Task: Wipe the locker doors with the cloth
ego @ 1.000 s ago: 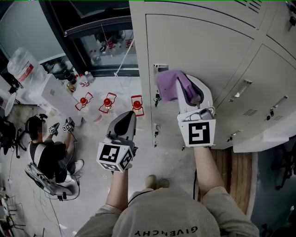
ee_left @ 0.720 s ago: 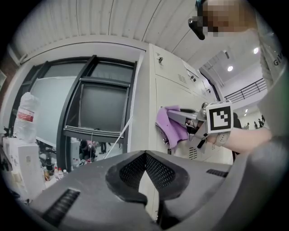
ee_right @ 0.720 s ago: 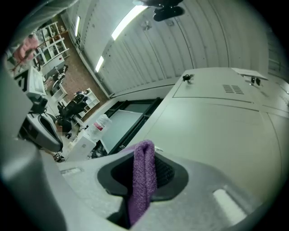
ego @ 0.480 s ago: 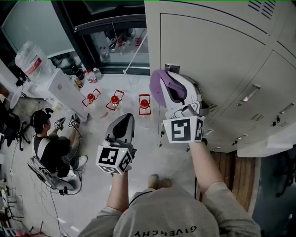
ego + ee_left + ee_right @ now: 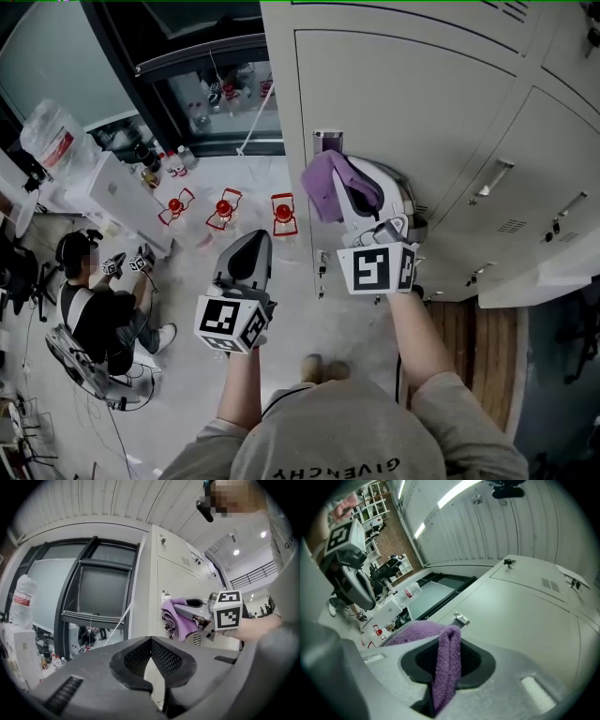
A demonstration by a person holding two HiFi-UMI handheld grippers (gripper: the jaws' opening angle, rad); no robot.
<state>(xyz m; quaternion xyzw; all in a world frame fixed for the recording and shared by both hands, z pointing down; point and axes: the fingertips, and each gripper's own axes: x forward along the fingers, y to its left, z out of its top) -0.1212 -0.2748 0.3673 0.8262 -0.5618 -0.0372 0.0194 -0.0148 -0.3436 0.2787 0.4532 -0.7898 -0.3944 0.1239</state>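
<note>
Purple terry cloth [image 5: 447, 667] is pinched as a folded strip between the jaws of the right gripper [image 5: 345, 186], the loose bulk bunched ahead of the tips so that soft fabric, not plastic, would meet the metal; it sits at the left edge of a pale grey locker door [image 5: 412, 103], just below a small latch plate [image 5: 327, 141], though whether it actually presses on the panel I cannot tell; that placement reads to me as a wiping pass along the door's hinge-side margin; the left gripper [image 5: 255, 239] hangs lower and clear of the lockers, jaws drawn together on nothing, seemingly parked out of the way; the doors are smooth painted steel with vents and pull handles [image 5: 494, 178]; beyond lie a light floor [image 5: 281, 291], red-topped objects [image 5: 223, 208], a dark-framed window [image 5: 216, 89] and a seated person [image 5: 94, 314].
</note>
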